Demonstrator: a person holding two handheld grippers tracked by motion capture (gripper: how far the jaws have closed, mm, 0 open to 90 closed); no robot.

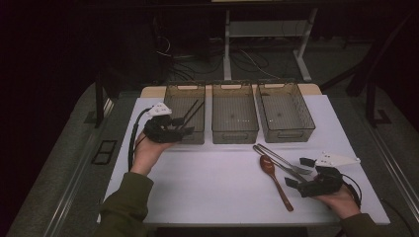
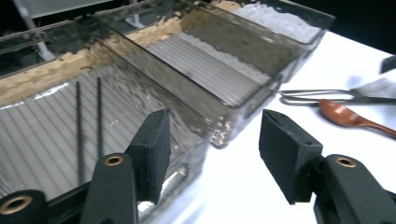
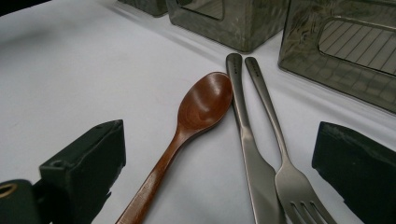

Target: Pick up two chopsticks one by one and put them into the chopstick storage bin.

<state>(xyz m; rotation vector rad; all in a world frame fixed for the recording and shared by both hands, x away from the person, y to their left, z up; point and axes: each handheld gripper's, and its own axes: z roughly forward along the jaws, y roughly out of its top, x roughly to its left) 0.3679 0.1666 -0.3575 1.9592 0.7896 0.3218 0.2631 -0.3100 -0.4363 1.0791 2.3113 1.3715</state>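
Three smoky clear bins stand in a row at the table's far side: left bin (image 1: pixel 190 137), middle bin (image 1: pixel 234 133), right bin (image 1: pixel 287 133). Two black chopsticks (image 1: pixel 190 112) (image 2: pixel 88 121) lie in the left bin. My left gripper (image 1: pixel 185 126) (image 2: pixel 215 149) hovers at that bin's near wall, open, with nothing between its jaws. A wooden spoon (image 1: pixel 274 177) (image 3: pixel 205 100), a metal knife (image 3: pixel 243 121) and a metal fork (image 3: pixel 289 177) lie side by side on the white table at the right. My right gripper (image 1: pixel 298 172) (image 3: pixel 219 172) is open just in front of their near ends, touching none of them.
The white tabletop (image 1: pixel 212 187) spreads bare between the two hands. The middle and right bins hold nothing that I can see. Beyond the table, cables and desk legs (image 1: pixel 227 44) stand on a dark floor.
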